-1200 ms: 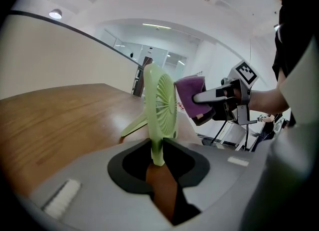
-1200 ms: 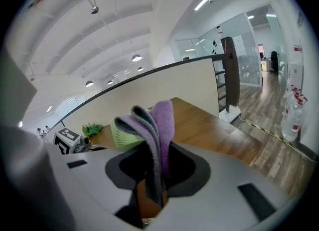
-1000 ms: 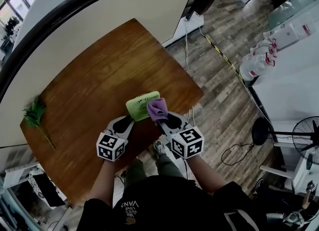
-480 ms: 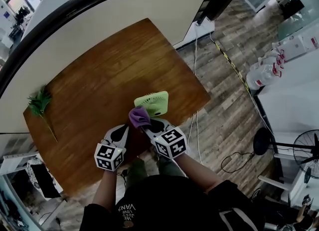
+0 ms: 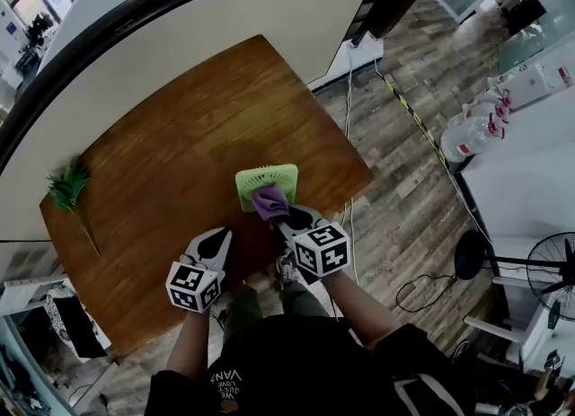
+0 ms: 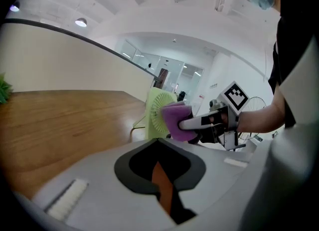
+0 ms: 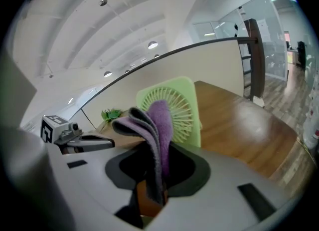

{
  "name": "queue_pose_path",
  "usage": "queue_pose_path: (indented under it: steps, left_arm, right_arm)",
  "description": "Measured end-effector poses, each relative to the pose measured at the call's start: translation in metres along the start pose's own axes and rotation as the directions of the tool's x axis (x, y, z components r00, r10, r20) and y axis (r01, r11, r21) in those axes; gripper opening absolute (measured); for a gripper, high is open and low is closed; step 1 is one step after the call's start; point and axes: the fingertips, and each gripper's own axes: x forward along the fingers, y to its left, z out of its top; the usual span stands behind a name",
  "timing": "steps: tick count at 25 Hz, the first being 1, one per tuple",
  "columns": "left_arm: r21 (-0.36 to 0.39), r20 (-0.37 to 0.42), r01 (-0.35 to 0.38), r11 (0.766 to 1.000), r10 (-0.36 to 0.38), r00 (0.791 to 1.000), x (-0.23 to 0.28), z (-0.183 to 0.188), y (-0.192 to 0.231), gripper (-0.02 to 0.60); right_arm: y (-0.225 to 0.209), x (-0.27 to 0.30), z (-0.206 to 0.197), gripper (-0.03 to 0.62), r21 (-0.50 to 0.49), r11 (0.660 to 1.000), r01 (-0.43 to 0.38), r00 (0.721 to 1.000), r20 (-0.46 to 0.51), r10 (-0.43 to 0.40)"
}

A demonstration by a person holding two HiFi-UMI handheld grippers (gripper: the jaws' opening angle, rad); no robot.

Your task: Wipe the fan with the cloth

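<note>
A small green fan (image 5: 267, 181) stands near the front edge of the wooden table (image 5: 171, 136). Its round grille (image 7: 175, 106) faces me. My right gripper (image 5: 278, 217) is shut on a folded purple cloth (image 5: 269, 201), and the cloth lies against the lower part of the grille. The left gripper view shows the cloth (image 6: 175, 120) pressed on the fan (image 6: 158, 111) from the right. Left of the fan, my left gripper (image 5: 217, 238) hangs over the table's edge, apart from the fan, shut with nothing between its jaws.
A green plant sprig (image 5: 68, 188) lies at the table's far left. A curved white partition (image 5: 180, 28) runs behind the table. Cables (image 5: 349, 127) trail over the wooden floor to the right, where water bottles (image 5: 467, 136) and a standing floor fan (image 5: 550, 261) stand.
The left gripper has drawn back from the fan and shut. The right gripper has swept the cloth from the fan's right edge, past its lower left, onto the lower middle of the grille.
</note>
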Motion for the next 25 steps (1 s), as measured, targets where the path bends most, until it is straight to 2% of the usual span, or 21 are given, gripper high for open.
queue_pose_path:
  steps: [8, 17, 20, 25]
  left_arm:
    - [0.006, 0.018, 0.021, 1.000, -0.021, 1.000, 0.011, 0.008, -0.010, 0.011]
    - [0.001, 0.021, 0.019, 1.000, -0.019, 1.000, 0.012, 0.006, -0.018, 0.011]
    - [-0.009, 0.025, 0.014, 1.000, -0.014, 1.000, 0.008, 0.005, -0.018, 0.011]
    - [-0.025, 0.042, -0.002, 1.000, 0.003, 0.999, 0.001, 0.004, -0.018, 0.011]
  right_arm:
    - [-0.042, -0.026, -0.001, 0.107, 0.033, 0.995, 0.089, 0.996, 0.021, -0.090]
    - [-0.065, -0.043, -0.002, 0.107, 0.079, 0.986, 0.145, 0.988, 0.042, -0.148]
    - [-0.054, -0.045, -0.004, 0.107, 0.082, 0.989, 0.122, 0.991, 0.046, -0.126]
    - [-0.012, -0.026, -0.023, 0.107, 0.005, 1.000, 0.015, 1.000, -0.017, -0.015]
